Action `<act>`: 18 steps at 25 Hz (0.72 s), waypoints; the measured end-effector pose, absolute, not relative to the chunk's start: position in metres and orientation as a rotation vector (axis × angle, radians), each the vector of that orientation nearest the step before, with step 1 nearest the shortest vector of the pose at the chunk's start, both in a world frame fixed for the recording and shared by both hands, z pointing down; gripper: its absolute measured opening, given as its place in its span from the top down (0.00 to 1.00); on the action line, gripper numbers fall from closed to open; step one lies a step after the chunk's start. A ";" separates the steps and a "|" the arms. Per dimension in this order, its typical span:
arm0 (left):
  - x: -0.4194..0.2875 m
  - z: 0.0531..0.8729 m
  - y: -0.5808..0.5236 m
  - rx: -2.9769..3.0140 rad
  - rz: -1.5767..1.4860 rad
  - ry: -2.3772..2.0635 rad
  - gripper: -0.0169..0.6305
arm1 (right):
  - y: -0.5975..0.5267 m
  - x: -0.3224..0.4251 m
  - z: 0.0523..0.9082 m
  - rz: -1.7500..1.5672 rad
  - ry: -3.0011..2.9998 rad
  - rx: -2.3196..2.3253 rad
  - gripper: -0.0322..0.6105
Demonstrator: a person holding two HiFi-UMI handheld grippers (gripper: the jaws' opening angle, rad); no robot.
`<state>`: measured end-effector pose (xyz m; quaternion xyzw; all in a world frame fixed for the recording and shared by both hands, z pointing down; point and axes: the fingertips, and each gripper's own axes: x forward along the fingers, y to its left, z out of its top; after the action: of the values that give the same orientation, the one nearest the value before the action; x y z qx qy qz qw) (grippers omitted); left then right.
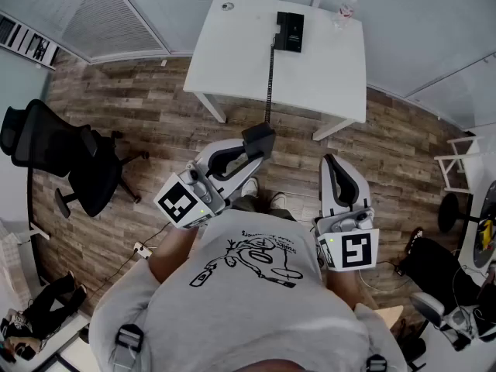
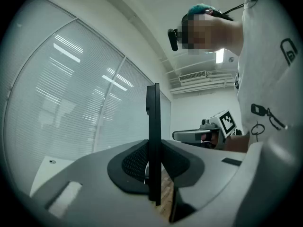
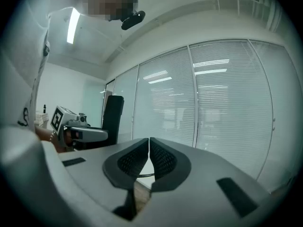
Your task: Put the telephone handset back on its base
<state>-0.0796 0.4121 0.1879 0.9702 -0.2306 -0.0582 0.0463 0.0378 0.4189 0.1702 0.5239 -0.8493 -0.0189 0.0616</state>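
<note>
In the head view, the black telephone base lies at the far side of the white table. A coiled black cord runs from it over the table's front edge to the black handset. My left gripper is shut on that handset, held level well in front of the table. In the left gripper view the handset stands edge-on, pinched between the pads. My right gripper is shut with nothing in it; its pads meet in the right gripper view.
A black office chair stands on the wood floor at the left. A clear bottle sits at the table's far right corner. A white stool and other gear crowd the right edge. Glass walls with blinds stand behind the table.
</note>
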 end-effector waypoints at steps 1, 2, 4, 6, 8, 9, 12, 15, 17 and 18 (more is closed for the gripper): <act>-0.084 0.187 0.412 2.960 -0.182 -0.704 0.86 | 0.418 0.034 0.170 -0.053 -2.573 1.583 0.94; -0.088 0.186 0.411 2.959 -0.186 -0.706 0.86 | 0.417 0.030 0.169 -0.047 -2.578 1.582 0.94; -0.095 0.186 0.408 2.958 -0.188 -0.718 0.86 | 0.412 0.023 0.168 -0.024 -2.594 1.584 0.94; -0.102 0.186 0.402 2.954 -0.184 -0.734 0.86 | 0.406 0.016 0.169 -0.004 -2.602 1.583 0.93; -0.110 0.187 0.395 2.947 -0.186 -0.738 0.86 | 0.400 0.009 0.170 -0.006 -2.592 1.578 0.93; -0.114 0.188 0.392 2.944 -0.188 -0.738 0.86 | 0.397 0.005 0.170 -0.007 -2.588 1.578 0.93; -0.125 0.189 0.382 2.940 -0.186 -0.745 0.86 | 0.388 -0.005 0.170 0.007 -2.587 1.586 0.93; -0.137 0.190 0.376 2.928 -0.181 -0.760 0.86 | 0.384 -0.016 0.172 0.024 -2.582 1.598 0.93; -0.144 0.191 0.372 2.915 -0.181 -0.770 0.86 | 0.381 -0.024 0.176 0.031 -2.573 1.606 0.93; -0.146 0.192 0.370 2.910 -0.183 -0.773 0.86 | 0.380 -0.026 0.178 0.039 -2.569 1.610 0.93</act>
<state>-0.1464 0.3703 0.1916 0.9628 -0.2558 -0.0606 0.0625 -0.0264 0.3802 0.1776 0.5302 -0.8460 0.0129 0.0545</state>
